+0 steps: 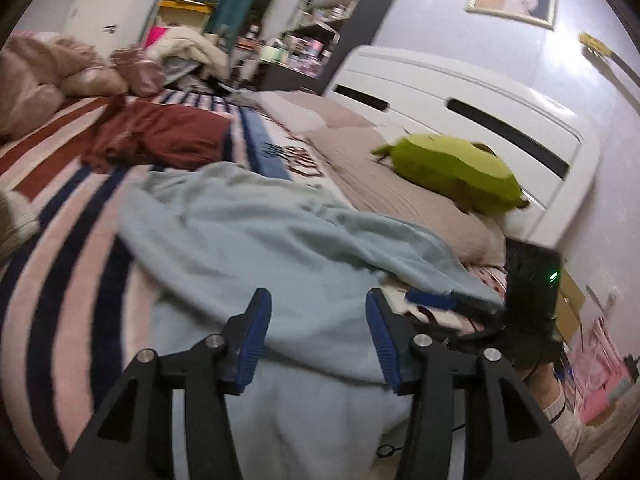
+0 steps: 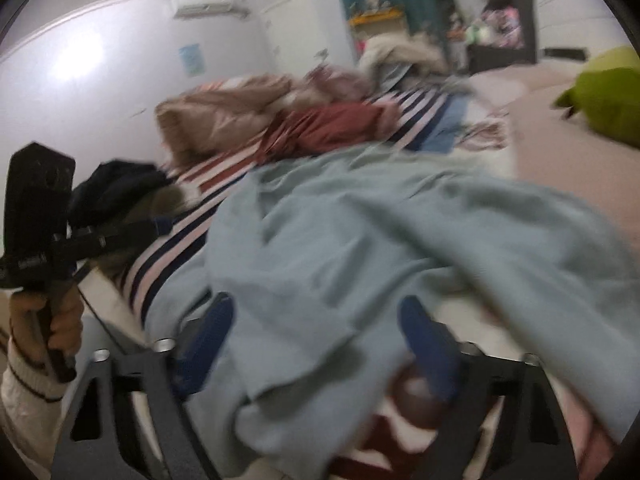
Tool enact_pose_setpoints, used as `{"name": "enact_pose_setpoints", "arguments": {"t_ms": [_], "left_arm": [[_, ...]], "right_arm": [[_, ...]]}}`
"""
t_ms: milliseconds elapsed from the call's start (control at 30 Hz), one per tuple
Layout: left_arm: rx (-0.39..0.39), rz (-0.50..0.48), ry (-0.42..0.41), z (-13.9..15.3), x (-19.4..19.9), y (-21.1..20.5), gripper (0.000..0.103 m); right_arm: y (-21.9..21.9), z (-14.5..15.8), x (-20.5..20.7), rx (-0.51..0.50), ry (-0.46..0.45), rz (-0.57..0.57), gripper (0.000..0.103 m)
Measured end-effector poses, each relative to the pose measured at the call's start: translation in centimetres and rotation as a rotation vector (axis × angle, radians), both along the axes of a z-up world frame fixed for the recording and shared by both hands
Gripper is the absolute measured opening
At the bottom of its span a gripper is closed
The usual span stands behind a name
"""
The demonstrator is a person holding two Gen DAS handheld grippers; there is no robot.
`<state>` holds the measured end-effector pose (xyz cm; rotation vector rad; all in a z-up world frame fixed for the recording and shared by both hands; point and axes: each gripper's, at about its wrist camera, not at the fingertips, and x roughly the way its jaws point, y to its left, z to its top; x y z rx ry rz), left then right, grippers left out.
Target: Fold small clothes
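Observation:
A light blue garment (image 1: pixel 260 240) lies rumpled across the striped bed cover (image 1: pixel 72 240). My left gripper (image 1: pixel 318 320) hovers over its near part, blue pads apart and pressing nothing. In the right wrist view the same blue garment (image 2: pixel 360 240) spreads between the fingers of my right gripper (image 2: pixel 316 336). Its jaws stand wide, with cloth lying in the gap and not pinched. The picture there is blurred. A hand (image 2: pixel 44 320) in a white sleeve holds the left gripper's handle at the far left.
A maroon garment (image 1: pixel 160 140) lies crumpled further up the bed, with beige bedding (image 1: pixel 36 76) behind it. A green plush toy (image 1: pixel 456 172) rests on a pink pillow (image 1: pixel 400 200) by the white headboard (image 1: pixel 460 104). Shelves stand at the back.

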<state>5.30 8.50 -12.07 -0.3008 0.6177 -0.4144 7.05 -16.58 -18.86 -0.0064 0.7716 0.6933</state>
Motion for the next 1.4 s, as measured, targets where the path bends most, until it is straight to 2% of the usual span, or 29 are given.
{"name": "enact_pose_setpoints", "arguments": {"t_ms": [33,67,100,133,167,200,333,433,533,633,700,767,900,1000,1233,1400], "left_arm": [[0.006,0.014,-0.001,-0.1,0.0,0.4,0.05],[0.019,0.032,0.0,-0.2,0.0,0.9,0.05],[0.027,0.04,0.002,-0.4,0.0,0.6,0.051],[0.034,0.048,0.007,-0.5,0.1,0.8,0.052],[0.038,0.052,0.01,-0.7,0.1,1.0,0.053],[0.043,0.056,0.012,-0.9,0.1,1.1,0.053],[0.06,0.074,0.015,-1.0,0.3,1.4,0.054],[0.073,0.086,0.019,-1.2,0.4,1.4,0.057],[0.095,0.091,0.031,-1.5,0.8,1.3,0.058],[0.178,0.095,0.053,-2.1,2.2,1.2,0.064],[0.244,0.091,0.096,-3.2,3.9,1.2,0.065],[0.277,0.074,0.138,-4.5,5.7,1.2,0.065],[0.351,0.078,0.238,-7.4,10.3,1.6,0.065],[0.39,0.1,0.243,-8.2,12.8,1.8,0.065],[0.45,0.127,0.238,-8.3,18.6,1.7,0.065],[0.479,0.236,0.234,-7.8,20.3,3.5,0.065]], "right_arm": [[0.8,-0.8,0.5,-0.018,0.031,0.01,0.076],[1.5,-1.6,0.9,-0.047,0.058,0.012,0.069],[1.8,-2.2,1.0,-0.07,0.07,0.011,0.049],[2.2,-2.7,1.0,-0.098,0.073,0.005,0.037],[2.4,-2.9,0.8,-0.114,0.065,-0.004,0.016],[2.4,-2.8,0.5,-0.119,0.046,-0.017,0.007],[1.2,-0.8,-1.2,-0.082,-0.043,-0.061,0.003],[0.2,0.8,-1.9,-0.099,-0.1,-0.086,0.003],[-1.2,1.7,-2.3,-0.091,-0.114,-0.116,0.003],[-2.7,2.3,-3.0,-0.042,-0.102,-0.144,0.003],[-3.8,2.8,-3.1,-0.002,-0.098,-0.161,0.003],[-4.5,3.3,-2.9,0.025,-0.105,-0.177,0.003],[-5.1,4.7,-2.1,0.027,-0.148,-0.223,0.002],[-5.9,6.1,-1.7,0.044,-0.172,-0.244,0.002],[-7.4,7.8,-1.9,0.155,-0.135,-0.224,0.002],[-7.6,8.5,-2.1,0.16,-0.128,-0.211,0.002]]}}
